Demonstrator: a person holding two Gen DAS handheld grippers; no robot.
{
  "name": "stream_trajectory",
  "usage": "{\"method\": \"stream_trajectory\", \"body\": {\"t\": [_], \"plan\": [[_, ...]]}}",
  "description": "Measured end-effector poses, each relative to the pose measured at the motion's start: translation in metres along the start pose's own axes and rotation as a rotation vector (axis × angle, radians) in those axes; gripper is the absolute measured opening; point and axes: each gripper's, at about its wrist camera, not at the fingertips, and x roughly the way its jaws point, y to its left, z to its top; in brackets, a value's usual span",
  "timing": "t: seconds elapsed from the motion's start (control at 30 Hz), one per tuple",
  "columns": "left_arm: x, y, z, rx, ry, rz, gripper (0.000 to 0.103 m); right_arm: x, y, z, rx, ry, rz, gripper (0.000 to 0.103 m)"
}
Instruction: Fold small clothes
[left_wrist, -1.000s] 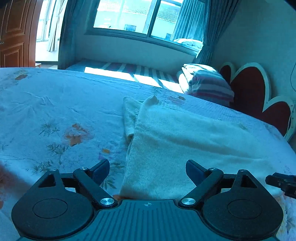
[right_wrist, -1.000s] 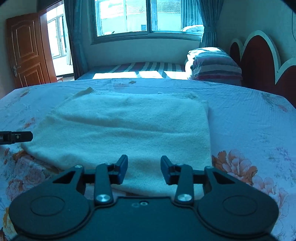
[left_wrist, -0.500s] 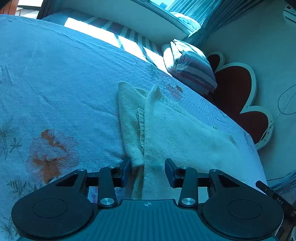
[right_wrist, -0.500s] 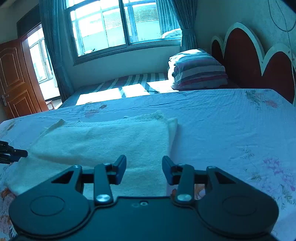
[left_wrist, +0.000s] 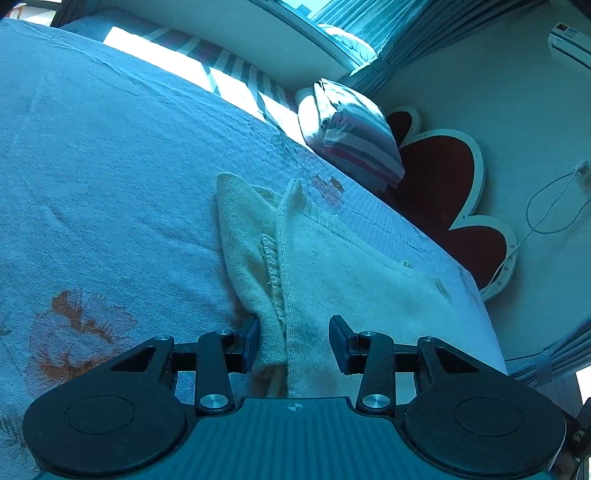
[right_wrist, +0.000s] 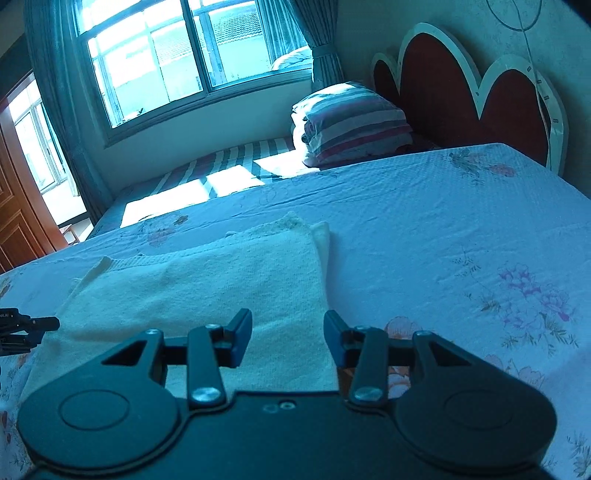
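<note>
Lying flat on the bed (left_wrist: 110, 155), the cream knit garment (left_wrist: 351, 280) has each near corner framed by a gripper. The left gripper (left_wrist: 293, 341) straddles the layered left edge with its jaws apart, apparently to pinch both layers; only this view shows the tucked-under sleeve (left_wrist: 243, 258). The right gripper (right_wrist: 287, 341), also agape, brackets the right corner, and its view alone shows the window (right_wrist: 192, 62).

Sunlit window (right_wrist: 192, 66), teal curtains (right_wrist: 317, 40), scalloped red headboard (right_wrist: 443, 96), floral bedsheet (right_wrist: 461, 229)
</note>
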Motion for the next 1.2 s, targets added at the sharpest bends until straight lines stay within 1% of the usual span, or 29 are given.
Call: {"method": "stream_trajectory", "body": {"t": [0.1, 0.23, 0.4, 0.5, 0.6, 0.67, 0.73, 0.83, 0.93, 1.0, 1.07, 1.1, 1.13, 1.17, 1.2], "plan": [[0.004, 0.002, 0.002, -0.002, 0.0, -0.024, 0.041, 0.001, 0.0, 0.001, 0.028, 0.002, -0.033, 0.043], [0.009, 0.005, 0.004, -0.018, -0.002, -0.062, 0.041, -0.001, 0.001, -0.001, 0.047, -0.007, -0.049, 0.043], [0.018, 0.002, 0.009, 0.0, 0.011, -0.069, 0.041, -0.008, 0.0, -0.007, 0.079, -0.011, -0.067, 0.043], [0.021, 0.004, 0.011, -0.028, 0.018, -0.091, 0.041, -0.011, -0.003, -0.012, 0.088, -0.007, -0.08, 0.043], [0.01, 0.008, 0.003, -0.033, 0.025, -0.092, 0.041, -0.015, -0.007, -0.012, 0.08, -0.004, -0.096, 0.043], [-0.001, 0.014, -0.011, -0.08, 0.033, -0.116, 0.041, -0.022, -0.015, -0.008, 0.094, -0.03, -0.093, 0.044], [-0.004, 0.016, -0.02, -0.117, 0.049, -0.143, 0.041, -0.025, -0.023, -0.007, 0.105, -0.041, -0.094, 0.045], [0.002, 0.022, -0.021, -0.207, 0.038, -0.163, 0.041, -0.02, -0.034, -0.006, 0.11, -0.034, -0.092, 0.045], [0.013, 0.022, -0.017, -0.239, -0.007, -0.149, 0.041, -0.013, -0.038, -0.004, 0.105, -0.025, -0.078, 0.045], [0.021, 0.019, -0.014, -0.255, -0.009, -0.148, 0.041, -0.013, -0.039, -0.002, 0.095, -0.029, -0.07, 0.045], [0.028, 0.014, -0.011, -0.247, -0.003, -0.128, 0.041, -0.014, -0.04, -0.001, 0.092, -0.031, -0.053, 0.045], [0.029, 0.011, -0.01, -0.236, -0.005, -0.115, 0.035, -0.014, -0.041, -0.001, 0.088, -0.031, -0.051, 0.045], [0.03, 0.006, -0.01, -0.201, -0.005, -0.053, 0.019, -0.014, -0.043, -0.001, 0.083, -0.031, -0.05, 0.045], [0.03, -0.002, -0.01, -0.137, -0.016, -0.008, 0.015, -0.014, -0.047, -0.001, 0.083, -0.03, -0.05, 0.045], [0.029, -0.008, -0.011, -0.102, -0.027, 0.015, 0.015, -0.014, -0.051, -0.001, 0.088, -0.031, -0.052, 0.045]]}}
